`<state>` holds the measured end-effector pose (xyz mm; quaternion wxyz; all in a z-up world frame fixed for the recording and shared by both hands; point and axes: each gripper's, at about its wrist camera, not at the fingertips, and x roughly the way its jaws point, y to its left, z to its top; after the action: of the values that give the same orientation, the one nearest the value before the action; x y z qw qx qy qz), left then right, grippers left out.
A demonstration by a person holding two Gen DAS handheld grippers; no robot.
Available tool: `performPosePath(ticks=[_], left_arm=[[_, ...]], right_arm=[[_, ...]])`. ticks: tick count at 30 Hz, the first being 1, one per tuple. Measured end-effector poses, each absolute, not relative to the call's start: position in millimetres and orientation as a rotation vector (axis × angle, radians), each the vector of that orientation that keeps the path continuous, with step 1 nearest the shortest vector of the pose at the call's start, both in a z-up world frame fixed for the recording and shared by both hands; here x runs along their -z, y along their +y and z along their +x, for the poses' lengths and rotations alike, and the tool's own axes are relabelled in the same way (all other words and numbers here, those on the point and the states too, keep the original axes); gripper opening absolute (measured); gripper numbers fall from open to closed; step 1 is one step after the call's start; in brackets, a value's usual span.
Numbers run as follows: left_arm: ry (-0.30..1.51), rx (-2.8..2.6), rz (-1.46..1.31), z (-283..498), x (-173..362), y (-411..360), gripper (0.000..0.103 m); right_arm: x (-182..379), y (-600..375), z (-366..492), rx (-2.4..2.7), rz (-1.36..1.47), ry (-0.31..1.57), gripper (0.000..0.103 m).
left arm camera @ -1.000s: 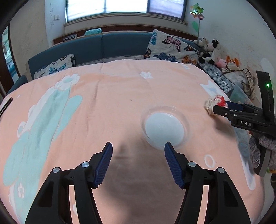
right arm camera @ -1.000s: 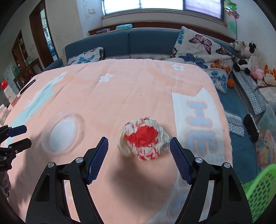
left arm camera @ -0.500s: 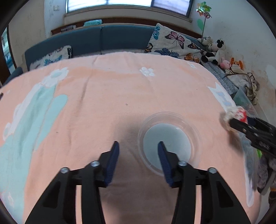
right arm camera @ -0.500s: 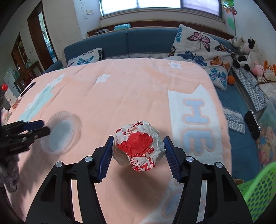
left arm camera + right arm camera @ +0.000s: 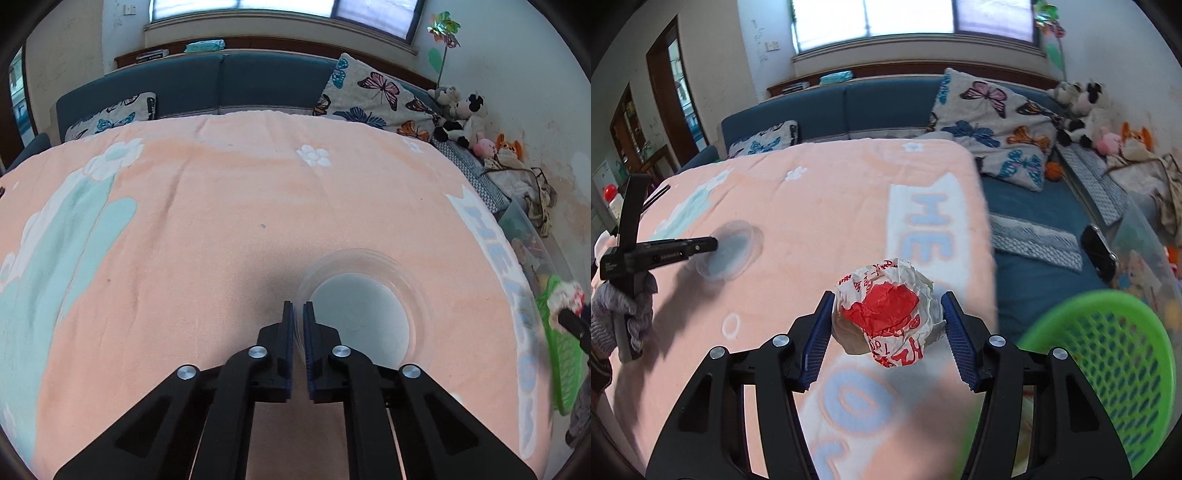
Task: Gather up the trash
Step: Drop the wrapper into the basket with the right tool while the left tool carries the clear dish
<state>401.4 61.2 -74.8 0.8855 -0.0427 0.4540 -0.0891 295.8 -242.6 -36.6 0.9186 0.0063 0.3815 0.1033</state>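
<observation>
A clear plastic dish (image 5: 365, 317) lies on the peach blanket (image 5: 221, 221). My left gripper (image 5: 298, 306) is shut, its blue pads pinching the dish's near-left rim. From the right wrist view the same gripper (image 5: 713, 243) meets the dish (image 5: 729, 254) at the left. A crumpled white and red paper wrapper (image 5: 886, 314) hangs above the blanket's right edge, with my right gripper (image 5: 887, 295) shut on it from both sides. A green mesh basket (image 5: 1108, 350) stands just right of it, below table level. In the left wrist view the wrapper (image 5: 565, 297) shows over that basket (image 5: 557, 332).
A blue sofa (image 5: 1027, 236) with butterfly cushions (image 5: 993, 122) wraps the far and right sides of the table. Soft toys (image 5: 1082, 103) sit in the far right corner. A black object (image 5: 1099, 253) lies on the sofa seat. A gloved hand (image 5: 624, 310) holds the left gripper.
My left jaws came down and closed on the dish's rim. The right jaws closed on the wrapper, lifted it and carried it right, over the blanket's edge toward the green basket.
</observation>
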Motion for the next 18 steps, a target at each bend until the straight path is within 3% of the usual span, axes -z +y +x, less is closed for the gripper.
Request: performPosePath(ticks=[18], left_arm=[[0.855,0.333,-0.039,313.4,24.1,1.3,0.004]], right_arm=[[35.4,-335.7,205.6,-0.019,0.081,0.773,0.058]])
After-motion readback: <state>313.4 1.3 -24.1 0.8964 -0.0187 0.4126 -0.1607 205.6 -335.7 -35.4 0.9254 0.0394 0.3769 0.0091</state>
